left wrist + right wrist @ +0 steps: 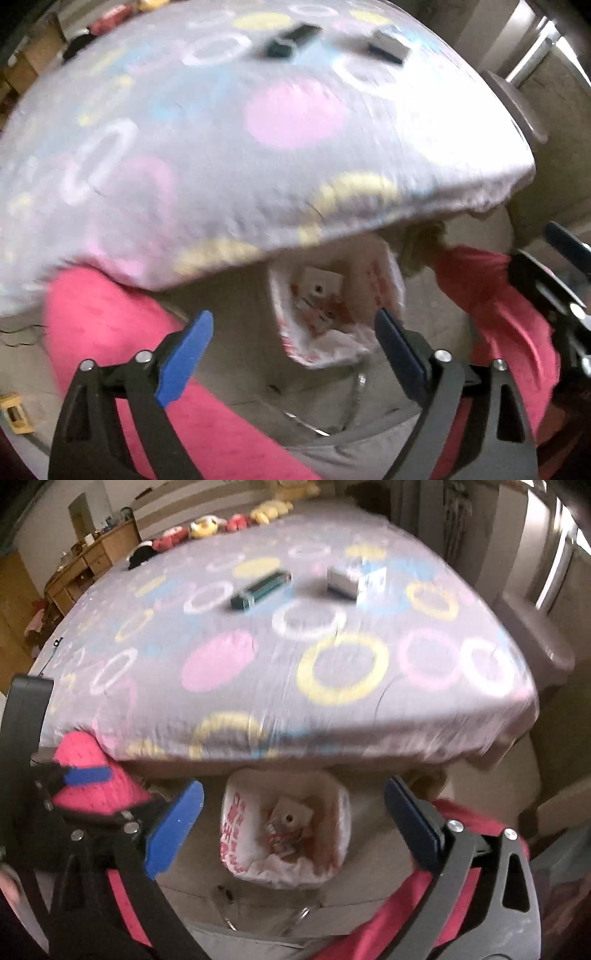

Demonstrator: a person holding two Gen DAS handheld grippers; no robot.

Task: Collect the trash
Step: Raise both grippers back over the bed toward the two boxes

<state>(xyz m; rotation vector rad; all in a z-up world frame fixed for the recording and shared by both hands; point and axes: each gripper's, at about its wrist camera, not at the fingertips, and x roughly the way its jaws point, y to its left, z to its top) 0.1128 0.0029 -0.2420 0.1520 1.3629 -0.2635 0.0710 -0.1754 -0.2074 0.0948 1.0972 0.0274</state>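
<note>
Your left claw (pixel 293 350) is wide apart, and nothing sits between its blue pads (pixel 184 360). Your right claw (pixel 293 829) is spread wide too, with nothing in it. Both claws point down at the floor.

Right under your left claw, between its two fingers and a bit past the tips, is the trash bin (pixel 334 310). It has a white bag with red print in it. You can see bits of trash (pixel 317 306) lying at the bottom, white and red scraps. The same bin (pixel 286 830) shows under your right claw, right in the gap between its pads, with the scraps (pixel 288 829) inside.

Past the bin, farther out from both claws, is the bed (pixel 288 657). Its sheet is grey with pink, yellow, white and blue rings and dots. Two things lie on the bed, well away from your claws. One is a long dark green box (pixel 260 589), out ahead and a little to the left of your right claw. The other is a small grey and white box (pixel 343 581), out ahead and a little to the right. They lie near each other but do not touch. Your left claw's camera sees the same long box (pixel 291 38) and small box (pixel 389 46) at the top, blurry.

Pink sleeves or legs (pixel 122 325) show on both sides of your left claw. At the right edge of that view, the other claw peeks in. The pictures are blurry.

Far behind the bed, soft toys (pixel 207 526) sit in a row, and a wooden desk (pixel 92 559) stands off to the left.
</note>
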